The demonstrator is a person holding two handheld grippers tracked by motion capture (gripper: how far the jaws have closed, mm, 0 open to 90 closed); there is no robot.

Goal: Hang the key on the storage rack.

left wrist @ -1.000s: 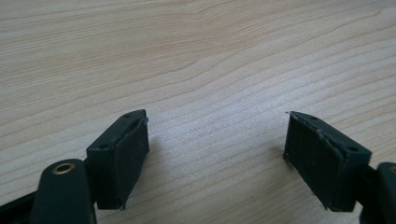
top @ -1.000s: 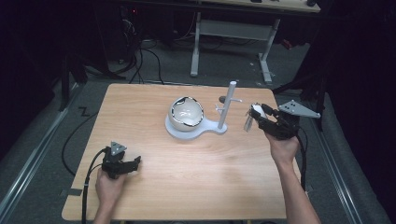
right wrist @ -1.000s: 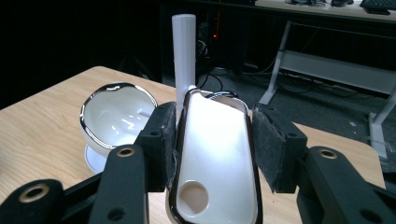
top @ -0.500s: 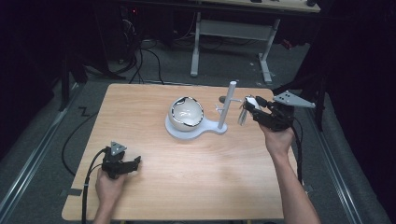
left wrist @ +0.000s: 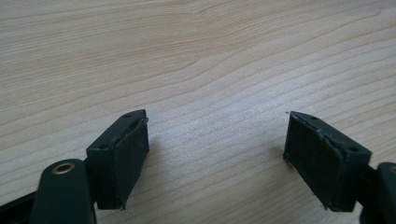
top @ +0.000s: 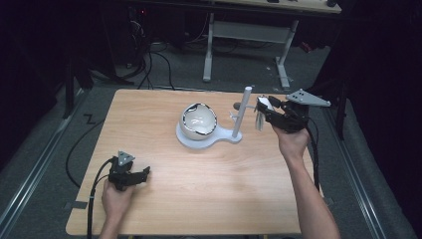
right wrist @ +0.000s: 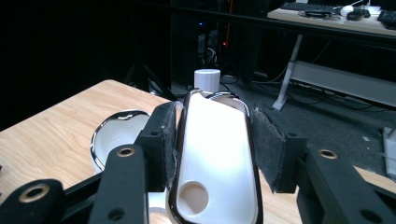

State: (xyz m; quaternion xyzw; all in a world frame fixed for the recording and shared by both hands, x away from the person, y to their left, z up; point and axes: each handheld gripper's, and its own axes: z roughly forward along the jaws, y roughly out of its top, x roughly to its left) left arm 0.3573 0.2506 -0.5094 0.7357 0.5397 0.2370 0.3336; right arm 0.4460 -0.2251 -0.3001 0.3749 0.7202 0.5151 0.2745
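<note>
Standing between the right gripper (top: 262,110) and the bowl (top: 198,121) is a white post (top: 241,112), risen from a flat white base (top: 219,137) on the wooden table (top: 209,189). A white oblong piece (right wrist: 217,158) with a chrome rim and one round hole is pinched edgewise between padded black jaws, above the table's right side, just beside the post. Glossy, chrome-edged bowl, tilted. The left gripper (left wrist: 217,154) is rested near the front-left corner, jaws spread, nothing between them.
</note>
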